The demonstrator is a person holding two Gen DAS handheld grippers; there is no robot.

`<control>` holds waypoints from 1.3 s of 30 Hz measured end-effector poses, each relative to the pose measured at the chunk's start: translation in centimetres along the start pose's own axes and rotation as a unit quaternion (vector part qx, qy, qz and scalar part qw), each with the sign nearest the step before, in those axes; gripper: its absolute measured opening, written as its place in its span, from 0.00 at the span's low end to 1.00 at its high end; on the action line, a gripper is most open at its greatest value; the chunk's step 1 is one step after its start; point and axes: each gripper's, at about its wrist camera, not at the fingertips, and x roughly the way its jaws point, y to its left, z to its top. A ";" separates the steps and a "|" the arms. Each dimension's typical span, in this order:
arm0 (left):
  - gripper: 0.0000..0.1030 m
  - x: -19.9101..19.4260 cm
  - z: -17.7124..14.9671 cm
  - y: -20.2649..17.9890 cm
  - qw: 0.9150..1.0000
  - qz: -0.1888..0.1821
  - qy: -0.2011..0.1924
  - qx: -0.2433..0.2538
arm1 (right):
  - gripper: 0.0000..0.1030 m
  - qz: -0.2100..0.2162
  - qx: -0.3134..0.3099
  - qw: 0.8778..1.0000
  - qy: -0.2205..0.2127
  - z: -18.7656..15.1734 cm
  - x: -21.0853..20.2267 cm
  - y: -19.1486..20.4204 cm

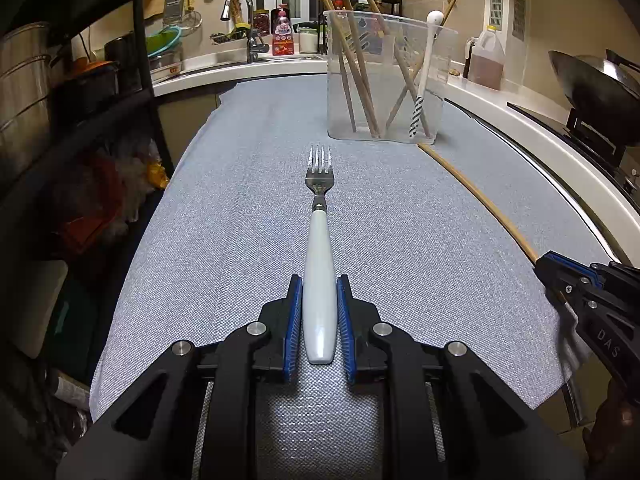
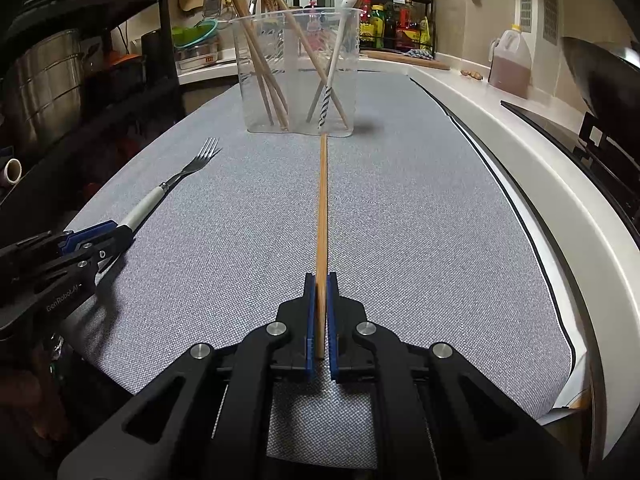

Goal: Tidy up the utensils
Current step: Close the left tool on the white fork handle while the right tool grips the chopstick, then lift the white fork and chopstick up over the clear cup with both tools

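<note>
- L claw (image 1: 319, 312): blue pads pressed on both sides of the fork (image 1: 319, 240) handle, pinching it near the butt end. Fork lies flat on the grey cloth (image 1: 240, 220) over the table, tines aimed at the tub (image 1: 386, 80), well short of it.
- R claw (image 2: 320, 312): pressed together on a single chopstick (image 2: 322, 208), gripped at its near end. Stick runs straight along the cloth; far tip touches or sits just at the tub's base – can't tell which.
- Tub: clear plastic, upright on the cloth at the far end. Inside: several wooden chopsticks leaning at angles + a white spoon (image 1: 426, 64) w/ striped handle, bowl end up.
- Fork is left of the tub line, chopstick on the tub's right side, as seen from the left wrist view.
- R claw body shows at right edge of the left view; L claw at left edge of the right view, w/ the fork's white handle sticking out of it toward the tub.
- Behind the tub: sink w/ tap (image 1: 240, 12). Right of tub: oil jug (image 1: 486, 60), wok (image 1: 592, 84).
</note>
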 end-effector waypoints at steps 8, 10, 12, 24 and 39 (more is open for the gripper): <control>0.17 -0.2 0.1 0.0 1.000 -0.003 -0.010 0.005 | 0.05 -0.001 -0.002 1.000 -0.014 0.5 -1.4 0.1; 0.17 -0.5 0.1 0.0 1.000 -0.003 -0.016 0.008 | 0.05 -0.001 -0.002 1.000 -0.018 0.5 -1.7 0.1; 0.17 -0.8 0.2 0.0 1.000 -0.004 -0.021 0.011 | 0.05 -0.002 -0.002 1.000 -0.022 0.7 -2.1 0.1; 0.17 -2.4 0.9 -0.2 0.998 -0.016 -0.054 0.013 | 0.05 -0.004 -0.008 0.998 -0.065 2.4 -4.9 0.1; 0.17 -4.9 4.4 0.3 0.995 -0.029 -0.097 0.000 | 0.05 0.002 -0.026 0.990 -0.138 7.0 -9.4 0.1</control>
